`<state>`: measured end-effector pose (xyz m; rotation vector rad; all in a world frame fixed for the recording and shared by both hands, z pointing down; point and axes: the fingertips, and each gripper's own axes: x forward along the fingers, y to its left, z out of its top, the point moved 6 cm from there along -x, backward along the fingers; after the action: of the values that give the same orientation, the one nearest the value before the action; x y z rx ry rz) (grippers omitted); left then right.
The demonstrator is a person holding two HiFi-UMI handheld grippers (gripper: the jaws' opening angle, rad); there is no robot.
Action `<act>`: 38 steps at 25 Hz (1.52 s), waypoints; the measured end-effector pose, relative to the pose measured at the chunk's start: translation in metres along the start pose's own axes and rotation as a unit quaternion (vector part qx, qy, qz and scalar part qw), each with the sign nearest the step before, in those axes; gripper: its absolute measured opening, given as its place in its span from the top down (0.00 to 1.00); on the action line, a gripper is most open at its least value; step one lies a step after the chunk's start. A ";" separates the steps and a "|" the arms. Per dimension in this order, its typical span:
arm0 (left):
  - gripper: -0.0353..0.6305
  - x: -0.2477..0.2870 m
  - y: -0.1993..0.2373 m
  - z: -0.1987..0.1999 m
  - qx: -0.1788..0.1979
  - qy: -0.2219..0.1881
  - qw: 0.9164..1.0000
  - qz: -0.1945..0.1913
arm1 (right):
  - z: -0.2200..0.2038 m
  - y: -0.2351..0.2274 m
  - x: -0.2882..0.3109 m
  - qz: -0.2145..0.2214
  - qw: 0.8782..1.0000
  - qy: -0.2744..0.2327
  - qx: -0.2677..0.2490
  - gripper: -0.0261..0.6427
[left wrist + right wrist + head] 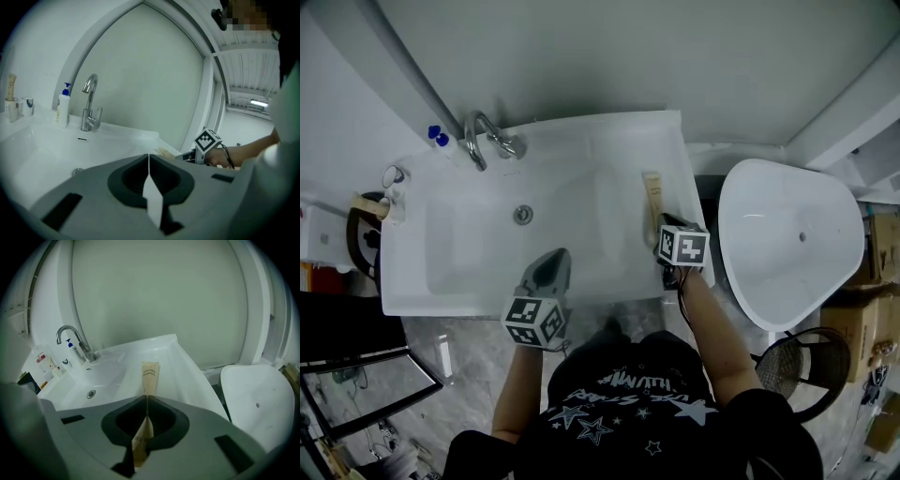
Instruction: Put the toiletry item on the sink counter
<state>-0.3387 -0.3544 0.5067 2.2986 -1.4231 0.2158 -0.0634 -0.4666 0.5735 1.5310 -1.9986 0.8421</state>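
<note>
My right gripper (pixel 146 401) pinches the packet (pixel 150 373) low over the counter (pixel 185 373), perhaps touching, ready for release; left gripper (pixel 149 159) closed, idle.

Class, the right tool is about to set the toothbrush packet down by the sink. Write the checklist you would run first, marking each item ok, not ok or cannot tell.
1. Grip: the right tool is shut on the toothbrush packet: ok.
2. Place: packet is over the sink counter, right of the basin: ok.
3. Contact: packet's far end resting on the counter: cannot tell.
4. Landing spot free of other things: ok.
5. The left tool shut, empty, away from the packet: ok.
</note>
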 end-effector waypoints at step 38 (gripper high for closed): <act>0.91 -0.029 -0.063 -0.012 -0.004 -0.015 1.000 0.009 | -0.020 -0.015 -0.065 0.054 0.998 -0.023 -0.037 0.77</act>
<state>-0.2952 -0.3018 0.4898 2.2939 -1.4576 0.1811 -0.0323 -0.4113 0.5448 1.4255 -2.1379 0.7722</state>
